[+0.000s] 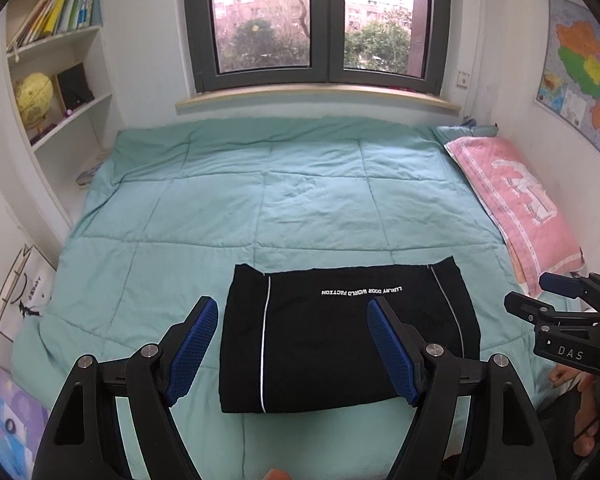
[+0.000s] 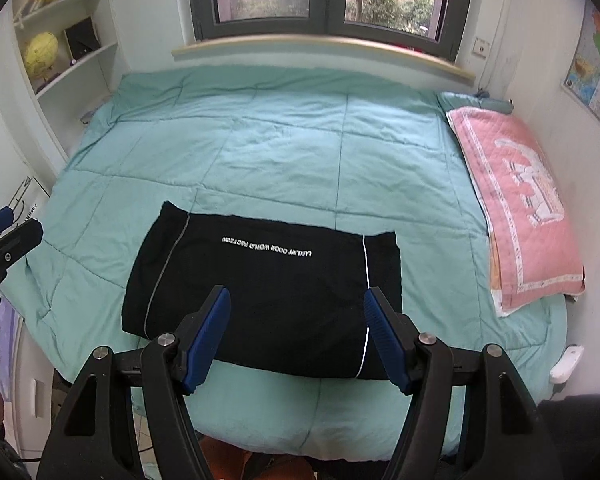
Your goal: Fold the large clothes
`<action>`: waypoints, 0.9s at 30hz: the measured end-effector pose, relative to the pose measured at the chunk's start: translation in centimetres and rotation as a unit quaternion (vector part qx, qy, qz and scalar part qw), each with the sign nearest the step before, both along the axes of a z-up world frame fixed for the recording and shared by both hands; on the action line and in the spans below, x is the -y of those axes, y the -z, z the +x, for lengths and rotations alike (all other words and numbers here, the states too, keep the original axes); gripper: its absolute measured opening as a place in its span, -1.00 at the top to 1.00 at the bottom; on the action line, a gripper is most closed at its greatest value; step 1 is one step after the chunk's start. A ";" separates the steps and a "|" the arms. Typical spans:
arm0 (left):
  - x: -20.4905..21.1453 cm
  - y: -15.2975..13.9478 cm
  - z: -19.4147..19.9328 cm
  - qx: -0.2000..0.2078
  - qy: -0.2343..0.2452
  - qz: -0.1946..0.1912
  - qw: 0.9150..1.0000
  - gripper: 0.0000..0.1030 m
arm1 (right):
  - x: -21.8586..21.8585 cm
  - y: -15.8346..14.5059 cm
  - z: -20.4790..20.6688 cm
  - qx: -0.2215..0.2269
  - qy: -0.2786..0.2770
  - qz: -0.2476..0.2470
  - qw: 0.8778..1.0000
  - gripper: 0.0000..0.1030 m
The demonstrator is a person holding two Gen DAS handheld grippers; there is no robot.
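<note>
A black garment (image 1: 340, 340) with thin white piping and white lettering lies folded into a flat rectangle on the teal quilt (image 1: 260, 200), near the bed's front edge. It also shows in the right wrist view (image 2: 268, 280). My left gripper (image 1: 292, 344) is open and empty, held above the garment's left part. My right gripper (image 2: 296, 332) is open and empty above the garment's front edge; it also shows at the right of the left wrist view (image 1: 556, 304). Neither gripper touches the cloth.
A pink pillow (image 1: 516, 200) lies along the bed's right side by the wall with a map (image 1: 584, 80). White shelves with books and a yellow globe (image 1: 34, 100) stand at the left. A window (image 1: 320, 20) is behind the bed. A white paper bag (image 1: 20, 292) stands at the left.
</note>
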State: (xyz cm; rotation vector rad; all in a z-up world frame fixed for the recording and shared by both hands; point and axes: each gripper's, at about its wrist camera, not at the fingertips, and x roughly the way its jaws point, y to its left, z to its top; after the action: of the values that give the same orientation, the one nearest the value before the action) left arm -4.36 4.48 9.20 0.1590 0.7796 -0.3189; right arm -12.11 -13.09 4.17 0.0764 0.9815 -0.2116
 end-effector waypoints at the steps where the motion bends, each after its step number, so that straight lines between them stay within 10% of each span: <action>1: 0.1 0.1 0.0 0.000 0.001 0.001 1.000 -0.52 | 0.1 0.2 0.0 -0.001 0.001 0.001 1.000 -0.38; 27: 0.3 -0.4 0.1 -0.003 0.015 -0.005 1.000 -0.52 | 1.5 1.1 -0.3 -0.024 0.029 0.019 0.999 -0.38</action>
State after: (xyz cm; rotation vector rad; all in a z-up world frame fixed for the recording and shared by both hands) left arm -4.23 4.17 9.56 0.1608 0.7817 -0.3517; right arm -12.44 -14.57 3.08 0.1362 1.0324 -0.2493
